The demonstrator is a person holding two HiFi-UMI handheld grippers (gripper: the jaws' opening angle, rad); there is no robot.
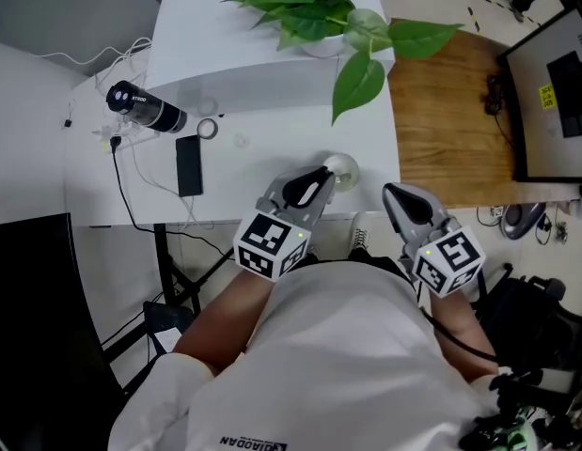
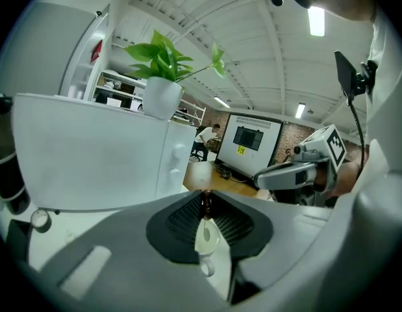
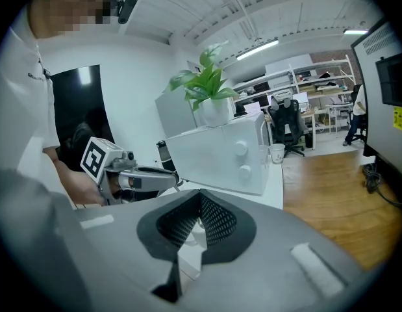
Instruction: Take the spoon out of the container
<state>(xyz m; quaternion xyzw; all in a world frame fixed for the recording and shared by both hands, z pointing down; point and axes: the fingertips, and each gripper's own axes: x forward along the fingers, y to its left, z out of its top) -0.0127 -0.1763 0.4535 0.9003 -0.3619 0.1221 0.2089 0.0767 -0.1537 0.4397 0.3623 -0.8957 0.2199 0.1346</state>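
Note:
A small pale round container (image 1: pixel 344 170) stands near the front edge of the white table (image 1: pixel 253 158). My left gripper (image 1: pixel 314 188) reaches it from the near side, its tips right at the rim. In the left gripper view the jaws meet at their tips on a thin brown spoon handle (image 2: pixel 205 203), with the white container (image 2: pixel 206 236) showing in the gap below them. My right gripper (image 1: pixel 409 205) hovers off the table's front right corner, a little to the right of the container. Its jaws are shut with nothing between them (image 3: pixel 199 200).
A potted plant (image 1: pixel 314 7) stands on a white box (image 1: pixel 243 54) at the back of the table. A black bottle (image 1: pixel 145 108), a tape roll (image 1: pixel 207 129) and a black phone (image 1: pixel 188 165) lie to the left. A wooden floor (image 1: pixel 446 111) and a monitor (image 1: pixel 558 92) are on the right.

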